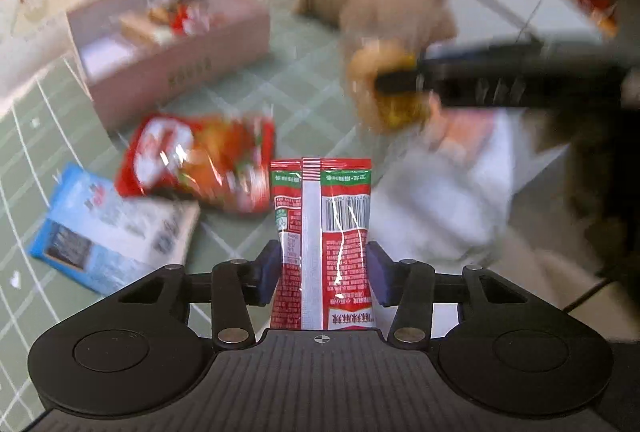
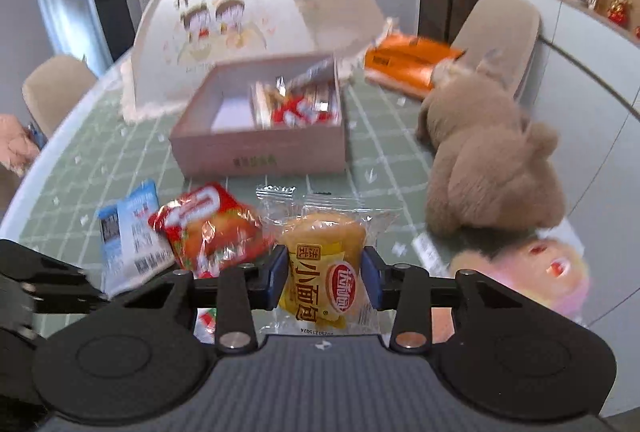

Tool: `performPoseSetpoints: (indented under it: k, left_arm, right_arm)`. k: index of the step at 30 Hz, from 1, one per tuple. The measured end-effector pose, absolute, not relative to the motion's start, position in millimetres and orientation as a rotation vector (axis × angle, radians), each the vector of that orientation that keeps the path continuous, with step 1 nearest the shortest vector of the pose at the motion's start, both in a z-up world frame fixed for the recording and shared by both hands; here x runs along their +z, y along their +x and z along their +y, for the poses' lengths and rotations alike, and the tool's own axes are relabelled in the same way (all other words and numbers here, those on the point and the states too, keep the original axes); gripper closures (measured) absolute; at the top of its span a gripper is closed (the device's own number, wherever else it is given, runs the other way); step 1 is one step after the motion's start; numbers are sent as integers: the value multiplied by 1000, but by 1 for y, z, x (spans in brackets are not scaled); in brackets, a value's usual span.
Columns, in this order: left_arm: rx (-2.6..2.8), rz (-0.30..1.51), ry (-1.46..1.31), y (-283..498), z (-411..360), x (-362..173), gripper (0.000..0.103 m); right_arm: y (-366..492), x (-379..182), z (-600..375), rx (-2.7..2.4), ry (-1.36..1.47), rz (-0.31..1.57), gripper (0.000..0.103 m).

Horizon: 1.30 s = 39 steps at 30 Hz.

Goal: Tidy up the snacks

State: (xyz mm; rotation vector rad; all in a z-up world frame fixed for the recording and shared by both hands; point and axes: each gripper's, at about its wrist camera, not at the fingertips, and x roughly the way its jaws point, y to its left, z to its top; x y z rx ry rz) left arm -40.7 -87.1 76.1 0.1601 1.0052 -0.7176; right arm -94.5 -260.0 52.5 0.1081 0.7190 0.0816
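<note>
My left gripper (image 1: 322, 268) is shut on a red snack packet (image 1: 322, 232), held upright above the table. My right gripper (image 2: 325, 280) is shut on a yellow small-bread packet (image 2: 324, 264); it also shows blurred in the left wrist view (image 1: 384, 87). A pink open box (image 2: 260, 151) holding several snacks stands ahead on the green checked tablecloth (image 2: 380, 159), also in the left wrist view (image 1: 176, 79). A red snack bag (image 2: 208, 228) and a blue-white packet (image 2: 128, 232) lie in front of the box; both show in the left wrist view, red (image 1: 200, 159) and blue (image 1: 108, 228).
A brown plush toy (image 2: 488, 159) sits right of the box. A white mesh food cover (image 2: 248, 27) stands behind it. An orange package (image 2: 408, 63) lies at the back right. A pink round object (image 2: 532, 276) is near the right table edge. Chairs stand around the table.
</note>
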Motion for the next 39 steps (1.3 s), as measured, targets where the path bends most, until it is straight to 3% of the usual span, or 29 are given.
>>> performPoseSetpoints:
  k: [6,10,14,17,21,27,30,34,36,39]
  left_arm:
    - [-570,728,-25,19,-61,157,51]
    - [-483,623,-209,89,-48,163,44]
    - [-409,670,-344,117,-26,140,47]
    - [-404,638,-357,94,-6,135,47]
    - [-386,747,-316,51,21,110,47]
    - [-346,865,-352,23,40,84,47]
    - [-326,893,-351,18,39,83,47]
    - [-316,933,-334,1,47,76,47]
    - [-313,975,-338,-9,47,66,47]
    - [-333,1022,-346,-20,41,55,47]
  right_arm:
    - [-91,75,-265,99,153,660,64]
    - [-81,82,-251,125,132,644,64]
    - [-73,82,-241,125,89,653,64]
    - [-70,76,-248,100,84,678,64]
    - [-59,69,-260,59,94,709,64]
    - [-14,122,-232,118,-41,474,67]
    - [29,143,-214,148,-97,371,52]
    - [56,135,-221,194,-91,484,48]
    - [55,117,-239,240,-49,571,41]
    - [51,72,-268,244,62,764,41]
